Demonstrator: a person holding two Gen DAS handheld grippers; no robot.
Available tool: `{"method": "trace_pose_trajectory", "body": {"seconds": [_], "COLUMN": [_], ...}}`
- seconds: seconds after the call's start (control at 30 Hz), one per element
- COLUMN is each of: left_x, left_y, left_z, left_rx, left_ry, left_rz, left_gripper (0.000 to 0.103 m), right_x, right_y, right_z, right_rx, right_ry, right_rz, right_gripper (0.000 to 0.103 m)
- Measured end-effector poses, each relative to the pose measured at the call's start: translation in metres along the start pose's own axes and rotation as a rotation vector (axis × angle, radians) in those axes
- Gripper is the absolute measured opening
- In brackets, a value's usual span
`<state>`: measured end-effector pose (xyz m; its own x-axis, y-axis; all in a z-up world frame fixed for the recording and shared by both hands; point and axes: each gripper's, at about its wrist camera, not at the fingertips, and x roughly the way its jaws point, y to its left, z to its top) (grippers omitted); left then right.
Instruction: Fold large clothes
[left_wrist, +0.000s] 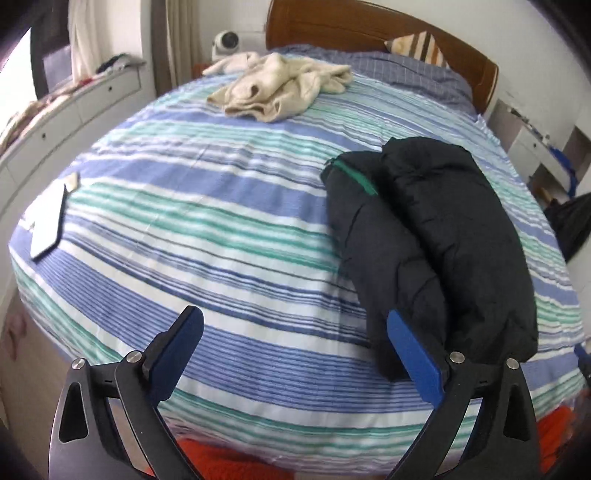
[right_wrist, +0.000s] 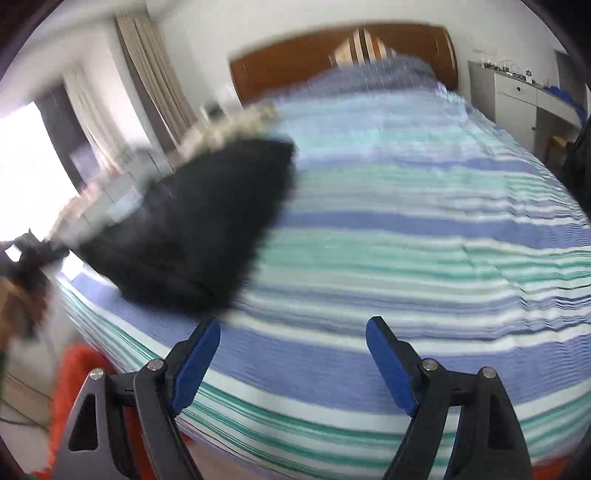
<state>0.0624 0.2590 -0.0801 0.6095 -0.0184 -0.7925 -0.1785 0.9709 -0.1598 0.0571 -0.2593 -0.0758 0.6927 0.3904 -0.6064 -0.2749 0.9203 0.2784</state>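
Both grippers released: black puffer jacket (left_wrist: 424, 236) lies folded lengthwise on striped bed (left_wrist: 221, 229), just ahead-right of left gripper (left_wrist: 295, 354) and ahead-left of right gripper (right_wrist: 293, 354), likely awaiting regrasp.

Both grippers look the same tbh: left gripper (left_wrist: 295, 334) and right gripper (right_wrist: 293, 345) have black curved arms with triangular cutouts, shiny silver screws, and flat blue finger pads (left_wrist: 413, 358).

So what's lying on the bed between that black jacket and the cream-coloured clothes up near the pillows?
Nothing: the left wrist view shows only bare striped bedsheet between the black jacket and the cream clothes.
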Motion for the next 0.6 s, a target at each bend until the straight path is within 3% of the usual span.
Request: {"method": "trace_pose_trajectory", "body": {"seconds": [0.07,0.17,0.23,0.3,0.4,0.5,0.6], "left_x": [-0.006,-0.011,-0.007,0.002,0.028,0.061,0.085], "left_y": [0.010,0.019,0.015,0.001,-0.014,-0.019,-0.020], "left_z": [-0.003,0.003,0.011,0.018,0.025,0.030,0.033], "left_rx": [-0.043,-0.104,-0.098,-0.042,0.009,-0.051,-0.063], "left_ry": [-0.003,0.020,0.066,0.109,0.154,0.222,0.247], "left_rz": [-0.023,-0.155,-0.359,-0.454,-0.462,-0.626,-0.656], "left_gripper": [0.100,0.100,0.100,0.100,0.100,0.100,0.100], "right_x": [0.005,0.012,0.017,0.020,0.026,0.031,0.040], "right_y": [0.000,0.002,0.000,0.000,0.009,0.026,0.038], "right_z": [0.001,-0.004,-0.005,-0.005,0.003,0.022,0.043], "right_rx": [-0.023,-0.045,-0.024,0.011,0.023,0.008,0.013], "right_ry": [-0.017,0.050,0.078,0.101,0.110,0.096,0.084], "right_rz": [0.008,-0.015,0.005,0.051,0.087,0.143,0.213], "right_gripper": [0.085,0.085,0.085,0.085,0.086,0.086,0.086]}}
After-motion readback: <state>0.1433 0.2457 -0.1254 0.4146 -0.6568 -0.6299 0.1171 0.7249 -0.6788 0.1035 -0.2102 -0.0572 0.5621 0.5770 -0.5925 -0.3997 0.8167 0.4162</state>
